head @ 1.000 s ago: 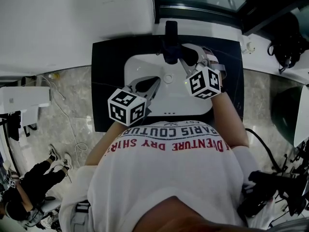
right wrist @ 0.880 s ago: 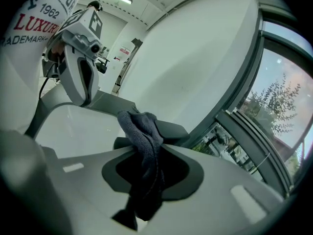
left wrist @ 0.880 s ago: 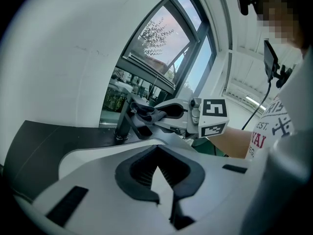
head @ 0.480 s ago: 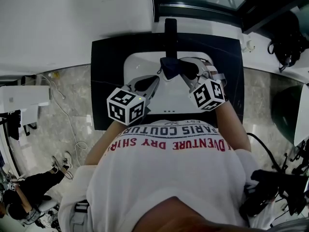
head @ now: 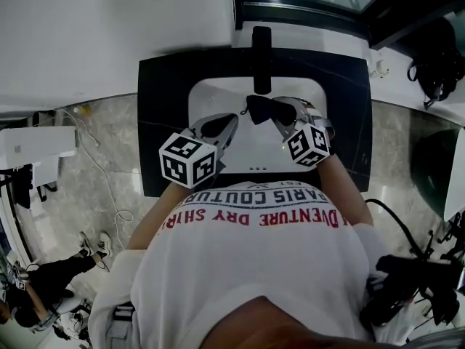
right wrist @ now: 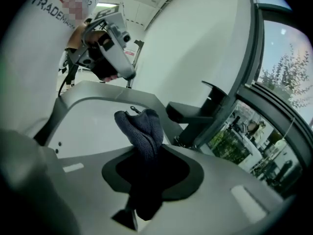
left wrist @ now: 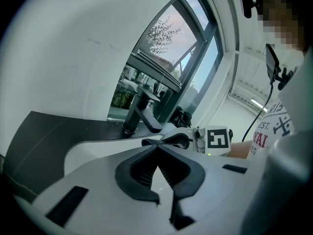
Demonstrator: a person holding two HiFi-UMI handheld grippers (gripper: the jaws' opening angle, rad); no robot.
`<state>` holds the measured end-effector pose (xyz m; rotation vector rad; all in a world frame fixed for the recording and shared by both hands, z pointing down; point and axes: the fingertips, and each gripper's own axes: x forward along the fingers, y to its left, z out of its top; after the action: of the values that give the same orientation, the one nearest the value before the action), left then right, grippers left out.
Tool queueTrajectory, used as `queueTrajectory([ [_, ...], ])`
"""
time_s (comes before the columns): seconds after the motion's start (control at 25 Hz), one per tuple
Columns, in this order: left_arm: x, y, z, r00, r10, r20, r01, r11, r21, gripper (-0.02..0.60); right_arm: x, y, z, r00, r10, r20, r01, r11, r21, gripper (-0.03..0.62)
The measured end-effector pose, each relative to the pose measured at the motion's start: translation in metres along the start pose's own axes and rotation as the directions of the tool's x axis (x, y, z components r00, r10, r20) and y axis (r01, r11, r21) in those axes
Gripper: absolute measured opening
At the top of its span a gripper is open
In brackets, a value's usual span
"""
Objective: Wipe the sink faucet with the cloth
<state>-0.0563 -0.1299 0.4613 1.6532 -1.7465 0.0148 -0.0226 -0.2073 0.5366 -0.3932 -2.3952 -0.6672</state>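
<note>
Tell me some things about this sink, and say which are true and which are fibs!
1. The right gripper holds the cloth. True.
2. The cloth is white. False: it is dark.
3. The left gripper holds a sponge. False: it holds nothing, and its jaws are together.
4. The faucet is black. True.
5. The sink is black. False: the sink is white and sits in a black counter.
</note>
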Motion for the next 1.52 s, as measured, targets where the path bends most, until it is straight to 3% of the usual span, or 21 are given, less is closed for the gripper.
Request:
queueTrajectory([
  [0.32, 0.004, 0.011, -0.007, 1.0, 0.001, -0.026, -0.001, 1.0, -0.018, 0.002, 0.03, -0.075, 0.0, 0.991, -0.135, 0.0, 0.135, 0.99, 0.038, 0.078],
  [0.72, 0.0, 0.016, -0.011, 1.0, 0.024, -0.016, -0.024, 0.999, -0.037, 0.002, 0.038, -0.108, 0.014, 0.981, -0.193, 0.016, 0.192, 0.98, 0.059, 0.078],
  [1.08, -0.009, 0.007, -0.013, 0.999, 0.042, 0.006, -0.042, 0.999, -0.029, 0.001, 0.03, -0.102, 0.015, 0.979, -0.199, 0.037, 0.196, 0.977, 0.079, 0.078],
  [1.52, -0.02, -0.013, -0.019, 0.998, 0.064, 0.028, -0.063, 0.998, -0.023, 0.002, -0.006, -0.045, 0.008, 0.979, -0.193, 0.071, 0.187, 0.979, 0.082, 0.078],
])
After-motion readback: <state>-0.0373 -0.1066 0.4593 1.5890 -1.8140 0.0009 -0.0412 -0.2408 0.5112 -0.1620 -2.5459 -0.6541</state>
